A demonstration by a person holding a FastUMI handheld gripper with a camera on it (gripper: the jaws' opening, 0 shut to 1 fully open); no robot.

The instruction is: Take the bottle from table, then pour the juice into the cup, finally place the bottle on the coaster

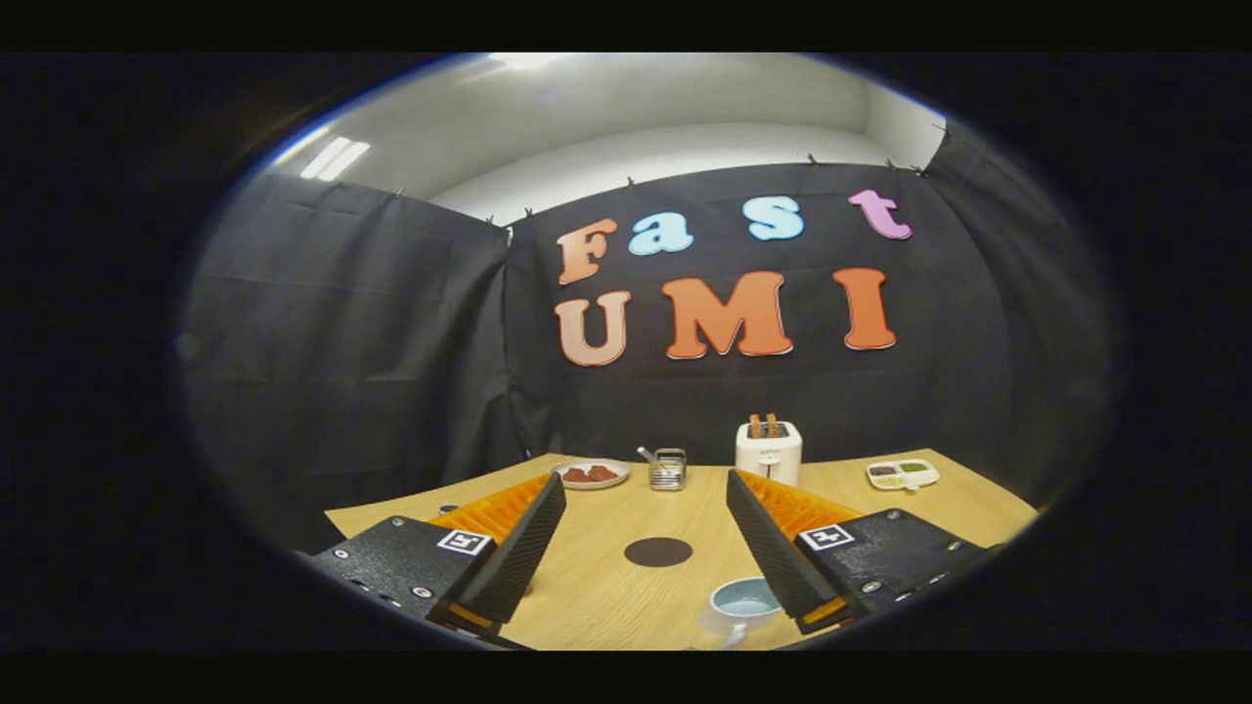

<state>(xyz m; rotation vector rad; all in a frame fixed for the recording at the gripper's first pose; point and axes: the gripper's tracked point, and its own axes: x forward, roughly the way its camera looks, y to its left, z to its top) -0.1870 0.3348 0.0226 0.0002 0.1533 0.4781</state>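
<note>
Since the first step is to take the bottle, and I cannot tell from this view where the bottle stands, the sound move, in my judgement, is to swing the view round until it is found before closing on anything. The wooden table (pixel 606 587) spreads ahead. Above it the gripper (pixel 646 481) hovers with its fingers wide apart and nothing between them but bare tabletop. That width suits a bottle: I would keep it, come in level with the body of the bottle, and squeeze low on the body rather than at the neck, so that it does not swing during the pour.

Beyond the fingertips, at the far edge by the cloth wall, a white toaster (pixel 768 452) stands upright. A plate (pixel 590 474) of dark food lies to its left and a divided tray (pixel 902 474) to its right.

Between the fingers, nearer the camera, the dark round coaster (pixel 657 551) lies flat. The pale blue cup (pixel 743 604) sits nearer still, just beside the right finger's inner face, upright with its mouth upward and its long axis vertical. Its handle seems to point back toward the gripper. A small metal tin (pixel 667 469) stands between the plate and the toaster.

A reddish speck at the left finger's inner edge is too small to name.
</note>
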